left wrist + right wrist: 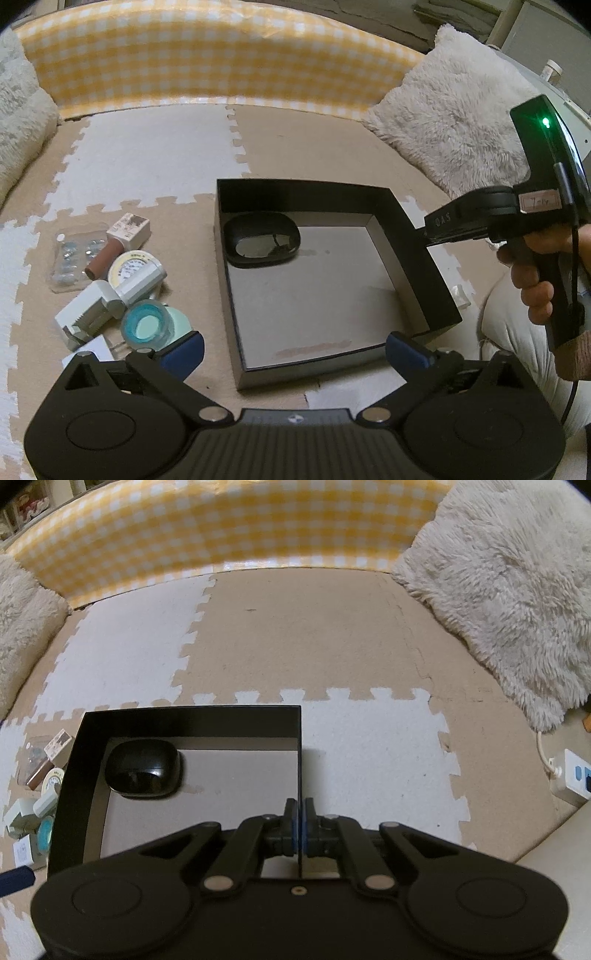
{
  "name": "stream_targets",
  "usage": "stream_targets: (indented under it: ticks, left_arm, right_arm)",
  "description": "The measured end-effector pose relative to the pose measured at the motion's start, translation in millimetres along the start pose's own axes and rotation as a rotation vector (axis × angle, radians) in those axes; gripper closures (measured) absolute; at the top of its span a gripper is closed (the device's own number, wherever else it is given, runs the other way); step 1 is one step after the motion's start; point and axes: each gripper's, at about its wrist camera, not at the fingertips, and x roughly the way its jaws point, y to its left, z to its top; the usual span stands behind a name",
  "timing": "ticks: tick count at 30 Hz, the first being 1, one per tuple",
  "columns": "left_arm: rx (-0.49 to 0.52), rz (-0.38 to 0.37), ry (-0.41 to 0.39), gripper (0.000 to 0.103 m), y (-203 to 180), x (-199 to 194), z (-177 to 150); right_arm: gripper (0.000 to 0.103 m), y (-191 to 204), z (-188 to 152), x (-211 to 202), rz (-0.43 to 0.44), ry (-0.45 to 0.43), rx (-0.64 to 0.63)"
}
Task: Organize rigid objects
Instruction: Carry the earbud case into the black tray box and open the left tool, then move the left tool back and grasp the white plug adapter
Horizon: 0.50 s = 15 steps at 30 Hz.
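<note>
Rigid objects (110, 280) lie clustered on the foam floor mat (147, 162), just left of the black box (424, 258); the heap includes a teal tape roll (147, 326), a white cylinder (142, 284), a brown stick (101, 264), a small carton (128, 229) and a blister pack (72, 254). One item, a black mouse (263, 240), already sits inside the box at its far left corner, long axis running across the box. Left tool (295, 350) stands wide with nothing between its blue pads; it hovers above the near edge of the box. The cluster lies to this tool's left and slightly ahead, the teal tape roll just beside its left finger (183, 350). Right tool (298, 825) is closed flat on the right wall of the box, pinching the thin panel and steadying it. Judgement: the left hand is plainly nearer the heap and is free, so the next pick falls to it. The white cylinder's long axis runs diagonally, near-left to far-right; the brown stick lies roughly parallel. A grasp across either would call for a wrist roll.
</note>
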Motion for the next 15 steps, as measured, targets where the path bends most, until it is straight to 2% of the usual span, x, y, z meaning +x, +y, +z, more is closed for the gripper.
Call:
stream_targets:
  ticks: [8,15]
  left_arm:
    - [-0.047,0.032,-0.067,0.0,22,-20,11]
    - [-0.201,0.12,-0.104,0.0,70,-34,21]
  right_arm:
    - [0.1,-2,-1,-1,0.008,-0.013,0.006]
    - [0.1,1,-2,-2,-0.004,-0.018,-0.015]
